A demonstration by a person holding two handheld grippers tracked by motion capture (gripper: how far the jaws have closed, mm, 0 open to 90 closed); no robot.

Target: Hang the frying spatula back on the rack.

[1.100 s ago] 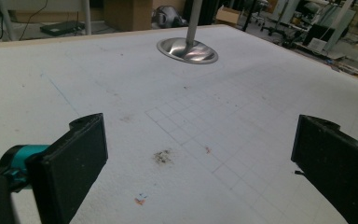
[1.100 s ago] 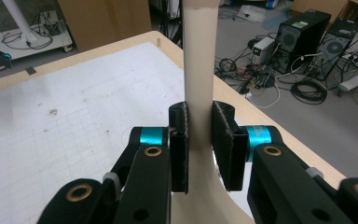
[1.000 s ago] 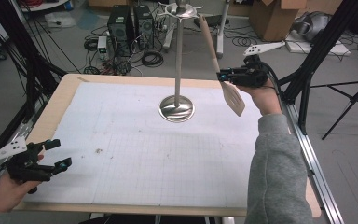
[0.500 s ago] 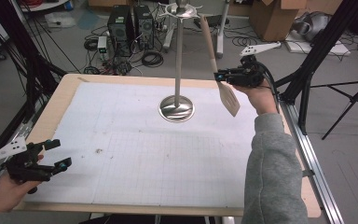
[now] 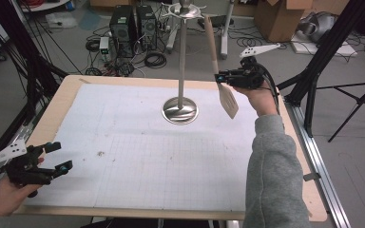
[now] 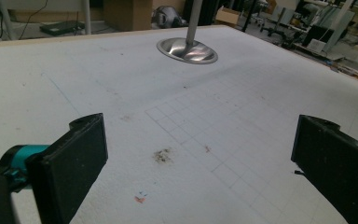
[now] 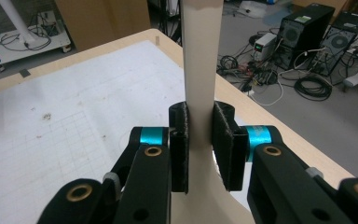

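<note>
A wooden spatula (image 5: 212, 45) is upright and slightly tilted at the table's far right, its blade (image 5: 228, 100) low. My right gripper (image 5: 221, 77) is shut on its neck just above the blade; in the right gripper view the pads (image 7: 179, 140) press the pale handle (image 7: 200, 70) from both sides. The handle's top reaches the hook ring of a metal stand (image 5: 181, 52); whether it hangs there I cannot tell. My left gripper (image 5: 61, 156) rests open at the near left corner, its jaws (image 6: 198, 158) wide apart with nothing between them.
The stand's round base (image 5: 179, 110) sits on the white gridded mat (image 5: 138, 156), also ahead in the left gripper view (image 6: 187, 49). Small dirt specks (image 6: 162, 155) mark the mat. Computer towers, cables and boxes lie on the floor beyond the table's far edge (image 5: 123, 78).
My right gripper and the spatula have shifted slightly left, toward the stand. The left gripper has stayed put.
</note>
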